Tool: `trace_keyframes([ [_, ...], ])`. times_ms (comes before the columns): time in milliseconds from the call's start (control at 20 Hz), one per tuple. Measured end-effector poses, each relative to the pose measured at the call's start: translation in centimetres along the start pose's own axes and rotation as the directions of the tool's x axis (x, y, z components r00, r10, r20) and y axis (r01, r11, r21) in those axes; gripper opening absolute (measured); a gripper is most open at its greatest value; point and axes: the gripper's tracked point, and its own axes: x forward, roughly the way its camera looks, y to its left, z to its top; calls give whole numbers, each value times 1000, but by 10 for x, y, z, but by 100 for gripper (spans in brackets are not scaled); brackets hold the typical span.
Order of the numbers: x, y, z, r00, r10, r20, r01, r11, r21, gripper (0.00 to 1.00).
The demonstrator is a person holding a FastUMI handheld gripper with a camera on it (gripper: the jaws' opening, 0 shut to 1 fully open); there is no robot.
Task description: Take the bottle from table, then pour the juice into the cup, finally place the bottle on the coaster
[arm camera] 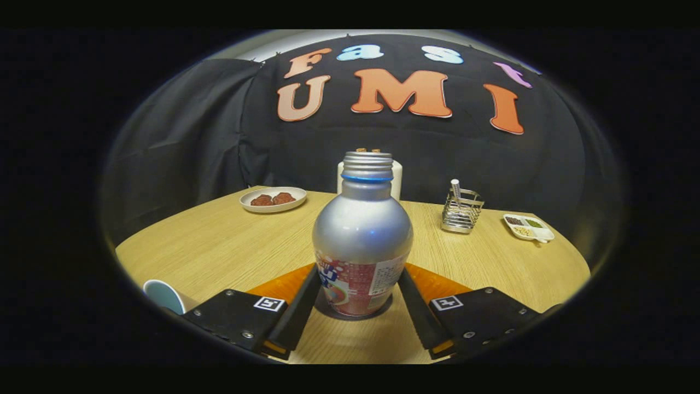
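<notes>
Gripper view, lower centre of the frame: the gripper has its two black fingers on either side of the silver bottle, both pressing against its labelled lower body, so it grips the bottle. The bottle stands upright on the wooden table, its threaded neck uncapped. An orange coaster lies under the fingers beside the bottle's base. A pale blue cup sits at lower left, beside the left finger mount. Further back: a plate with two brown pieces at left, a white container behind the bottle, a wire holder, and a divided dish at right.
</notes>
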Motion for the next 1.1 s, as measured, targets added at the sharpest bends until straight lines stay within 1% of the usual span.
trace_keyframes([
  [100, -3, -2, 1, 1000, -3, -1, 3, 1000, -5, 84],
  [200, -10, -6, 2, 1000, -12, 2, 13, 1000, -10, 90],
  [300, -20, -9, 8, 1000, -21, 14, 21, 1000, -13, 98],
  [500, -47, -16, 20, 998, -34, 50, 34, 999, -1, 98],
  [800, -103, -29, 41, 990, -57, 126, 55, 998, 25, 97],
  [1100, -148, -27, 50, 989, -77, 127, 70, 996, 56, 97],
])
